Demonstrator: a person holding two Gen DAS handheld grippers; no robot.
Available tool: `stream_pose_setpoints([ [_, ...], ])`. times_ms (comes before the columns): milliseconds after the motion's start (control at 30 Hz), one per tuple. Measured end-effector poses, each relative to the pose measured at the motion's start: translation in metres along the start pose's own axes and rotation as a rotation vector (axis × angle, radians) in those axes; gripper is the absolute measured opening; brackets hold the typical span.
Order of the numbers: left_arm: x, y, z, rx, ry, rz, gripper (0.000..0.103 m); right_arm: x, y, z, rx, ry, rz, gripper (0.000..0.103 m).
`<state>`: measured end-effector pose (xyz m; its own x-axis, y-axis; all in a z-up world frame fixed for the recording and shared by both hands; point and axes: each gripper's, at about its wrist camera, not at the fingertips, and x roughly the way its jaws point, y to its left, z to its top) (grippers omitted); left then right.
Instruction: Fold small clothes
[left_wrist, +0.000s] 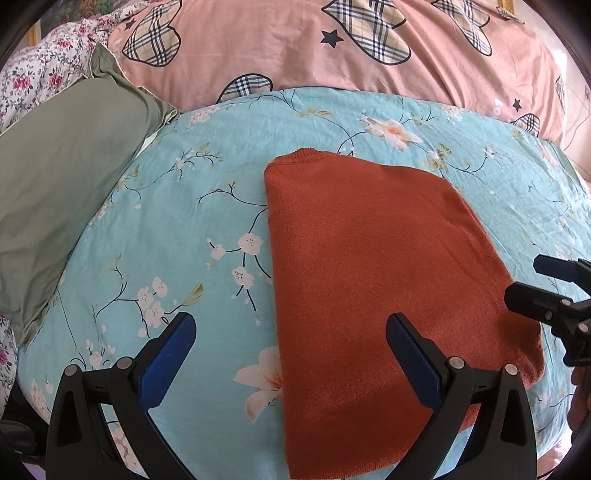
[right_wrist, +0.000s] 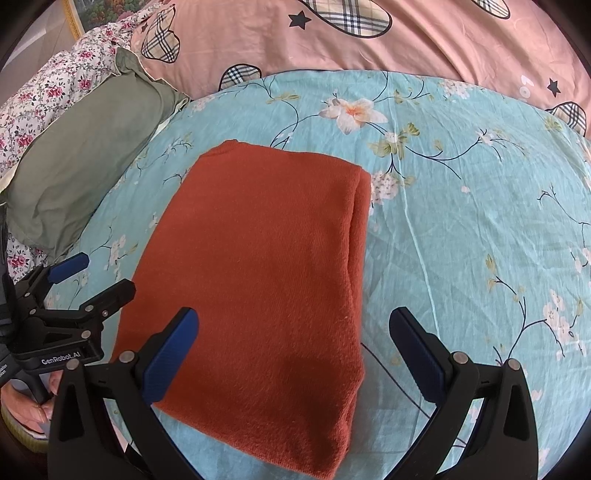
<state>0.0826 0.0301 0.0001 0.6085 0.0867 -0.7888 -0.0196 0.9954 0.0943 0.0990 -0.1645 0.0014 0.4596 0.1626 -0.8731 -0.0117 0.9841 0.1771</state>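
A rust-orange knitted garment (left_wrist: 369, 280) lies folded into a long rectangle on the light-blue floral bedsheet (left_wrist: 184, 221); it also shows in the right wrist view (right_wrist: 266, 280). My left gripper (left_wrist: 291, 332) is open and empty, hovering over the garment's near left edge. My right gripper (right_wrist: 295, 328) is open and empty, hovering over the garment's near right part. The right gripper also shows at the right edge of the left wrist view (left_wrist: 532, 280). The left gripper shows at the left edge of the right wrist view (right_wrist: 96, 275).
A green pillow (left_wrist: 55, 184) lies at the left of the bed. A pink quilt with plaid hearts (left_wrist: 332, 48) is bunched along the back. A floral pink-and-white blanket (left_wrist: 44, 70) sits at the far left.
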Motion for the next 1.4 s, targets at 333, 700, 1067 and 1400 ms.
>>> stream_pose_setpoints([
  [333, 0.004, 0.000, 0.009, 0.000, -0.004, 0.002, 0.103, 0.005, -0.007, 0.016, -0.008, -0.004, 0.008, 0.103],
  [700, 0.007, 0.002, 0.018, -0.004, -0.009, 0.026, 0.103, 0.017, -0.011, 0.018, 0.012, 0.009, 0.032, 0.103],
  [1067, 0.006, 0.002, 0.021, -0.009, -0.003, 0.018, 0.103, 0.013, -0.014, 0.017, 0.017, 0.000, 0.035, 0.103],
  [1400, 0.000, 0.001, 0.019, -0.008, -0.009, 0.018, 0.103, 0.009, -0.011, 0.017, 0.012, -0.005, 0.035, 0.103],
])
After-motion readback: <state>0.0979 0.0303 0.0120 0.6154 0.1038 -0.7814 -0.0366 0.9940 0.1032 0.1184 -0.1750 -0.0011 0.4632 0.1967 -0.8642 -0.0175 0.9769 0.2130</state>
